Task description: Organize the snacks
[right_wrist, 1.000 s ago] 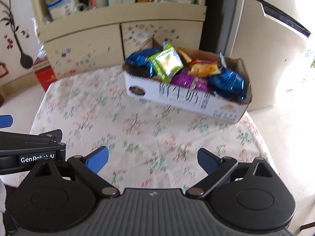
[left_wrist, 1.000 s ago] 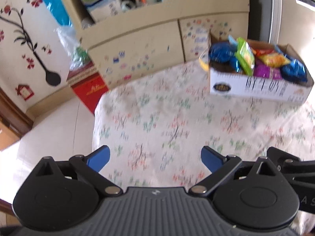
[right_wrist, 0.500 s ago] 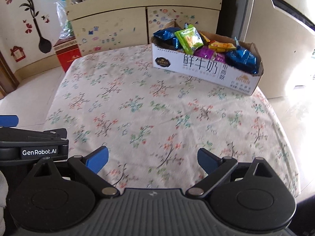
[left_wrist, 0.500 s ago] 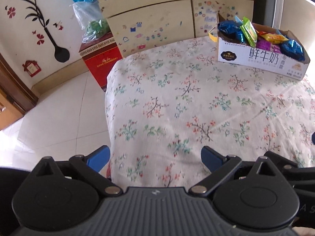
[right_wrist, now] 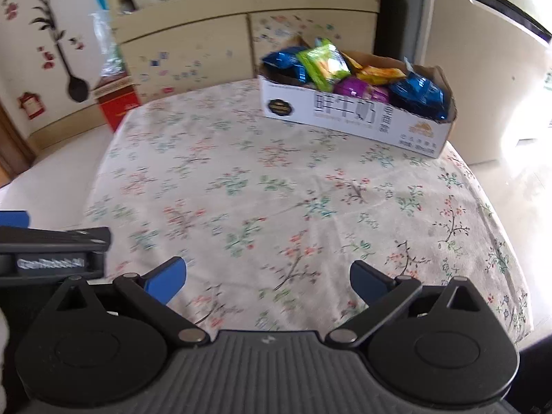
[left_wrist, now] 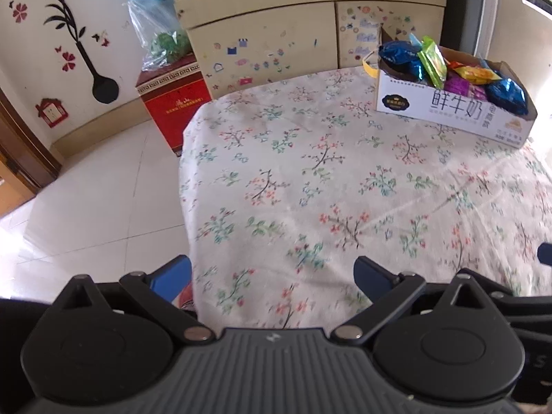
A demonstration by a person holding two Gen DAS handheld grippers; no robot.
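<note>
A white cardboard box (left_wrist: 448, 108) (right_wrist: 348, 119) stands at the far right of the floral-cloth table (left_wrist: 327, 179) (right_wrist: 276, 189). It holds several snack packets: blue (right_wrist: 419, 95), green (right_wrist: 322, 63), purple (right_wrist: 350, 88) and orange (right_wrist: 377, 74). My left gripper (left_wrist: 272, 276) is open and empty over the table's near edge. My right gripper (right_wrist: 267, 279) is open and empty over the near middle of the table. Both are far from the box.
A cream cabinet with stickers (left_wrist: 265, 38) stands behind the table, its shelf full of items. A red carton (left_wrist: 174, 103) with a plastic bag on it stands on the floor at the left. A fridge (right_wrist: 483, 69) stands at the right. Tiled floor (left_wrist: 86, 207) lies left of the table.
Both grippers pulled back from the box over the last second, then the right one edged forward again. Both stayed open and empty.
</note>
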